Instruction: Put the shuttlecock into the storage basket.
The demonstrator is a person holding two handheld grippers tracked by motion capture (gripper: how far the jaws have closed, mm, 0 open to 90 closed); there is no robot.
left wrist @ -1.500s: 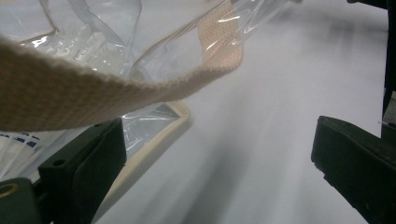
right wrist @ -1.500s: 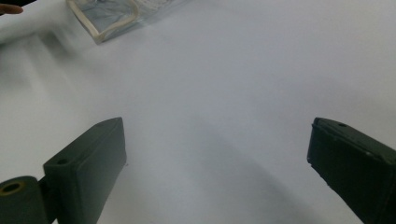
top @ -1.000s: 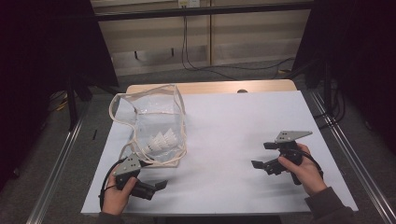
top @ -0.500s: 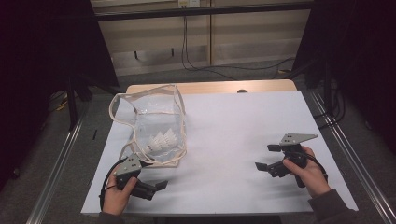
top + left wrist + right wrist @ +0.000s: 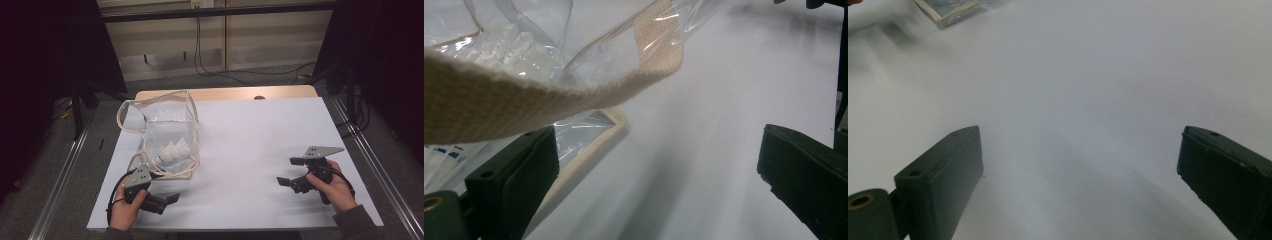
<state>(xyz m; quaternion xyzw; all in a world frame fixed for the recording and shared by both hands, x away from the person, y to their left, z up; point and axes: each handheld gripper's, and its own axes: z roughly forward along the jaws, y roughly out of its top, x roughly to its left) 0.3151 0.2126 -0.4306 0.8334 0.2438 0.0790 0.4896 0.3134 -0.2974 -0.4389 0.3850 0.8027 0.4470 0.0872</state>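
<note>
Left gripper [image 5: 167, 199]: jaws apart, empty, just beside the clear bag [image 5: 165, 132].
Right gripper [image 5: 290, 172]: jaws apart, well clear.
Bag: table's [image 5: 260, 145] left side, shuttlecocks [image 5: 175, 149] inside.
Strap [image 5: 514, 100]: apparently draped over my left jaw.
Risk: snagged strap drags bag, spilling shuttlecocks.

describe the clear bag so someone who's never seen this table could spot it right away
On the white table, look at the left half, just ahead of the left gripper. The bag stands open there, see-through plastic edged in beige strap, with white shuttlecocks inside.

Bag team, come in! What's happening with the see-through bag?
Left gripper open beside clear bag. Right gripper open, apart. Shuttlecocks inside bag. Beige strap crosses left gripper view.
</note>
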